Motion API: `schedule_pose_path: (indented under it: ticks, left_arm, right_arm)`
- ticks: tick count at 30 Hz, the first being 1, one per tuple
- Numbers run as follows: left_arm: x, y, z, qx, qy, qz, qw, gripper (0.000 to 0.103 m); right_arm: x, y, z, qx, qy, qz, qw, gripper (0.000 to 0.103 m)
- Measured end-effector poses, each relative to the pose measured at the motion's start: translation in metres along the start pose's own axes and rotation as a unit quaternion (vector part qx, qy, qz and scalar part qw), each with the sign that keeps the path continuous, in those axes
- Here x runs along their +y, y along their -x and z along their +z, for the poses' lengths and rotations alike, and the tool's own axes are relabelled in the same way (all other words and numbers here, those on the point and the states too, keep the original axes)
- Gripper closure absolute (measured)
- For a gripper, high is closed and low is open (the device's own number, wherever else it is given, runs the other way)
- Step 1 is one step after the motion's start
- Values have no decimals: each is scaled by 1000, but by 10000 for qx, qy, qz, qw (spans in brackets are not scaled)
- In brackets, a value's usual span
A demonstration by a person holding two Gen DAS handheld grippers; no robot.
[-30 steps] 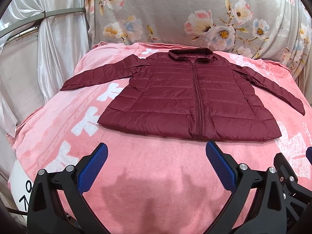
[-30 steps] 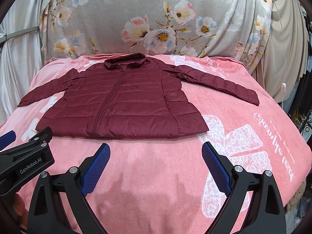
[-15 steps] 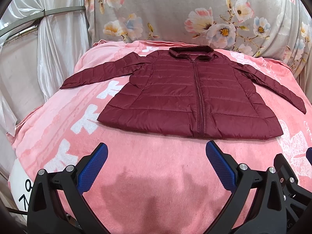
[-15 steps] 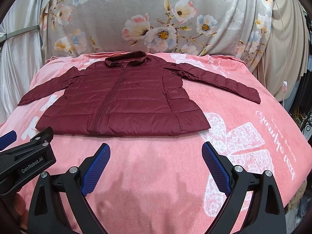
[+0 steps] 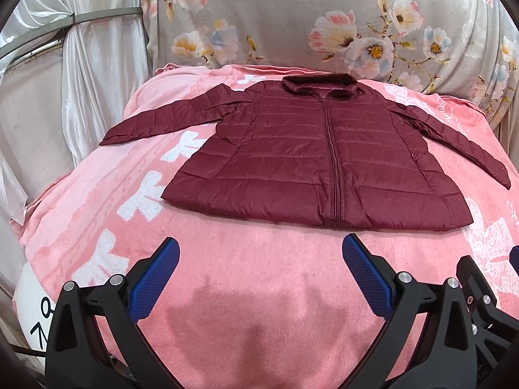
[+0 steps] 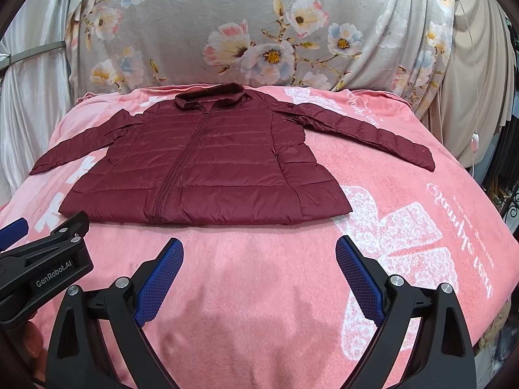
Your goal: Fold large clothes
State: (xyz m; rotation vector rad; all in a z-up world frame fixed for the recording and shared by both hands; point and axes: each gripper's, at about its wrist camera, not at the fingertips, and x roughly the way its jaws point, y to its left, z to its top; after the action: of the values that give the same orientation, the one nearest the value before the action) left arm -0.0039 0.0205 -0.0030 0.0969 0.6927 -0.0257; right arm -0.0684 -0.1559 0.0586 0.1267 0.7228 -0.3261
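Since a second ago: both cameras nudged slightly closer; quilted jacket (image 5: 311, 162) sits a touch lower in each view, itself unmoved. Maroon, zipped, front up, flat on pink blanket (image 5: 259, 275); both sleeves spread outward, collar toward floral drape (image 5: 292, 22). Left gripper (image 5: 259, 256): blue pads wide apart, released, nothing between them, over bare blanket short of the hem. Right gripper (image 6: 259, 256): same, spread and empty, near the hem. Left gripper's body shows at the right view's lower left edge.
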Motion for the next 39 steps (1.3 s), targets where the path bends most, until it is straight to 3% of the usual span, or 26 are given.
schedule_pose_path:
  ticks: [39]
  left_arm:
    - [22, -4, -1, 68, 98, 159, 9998, 5]
  right_arm:
    - [11, -4, -1, 37, 104, 159, 9998, 10]
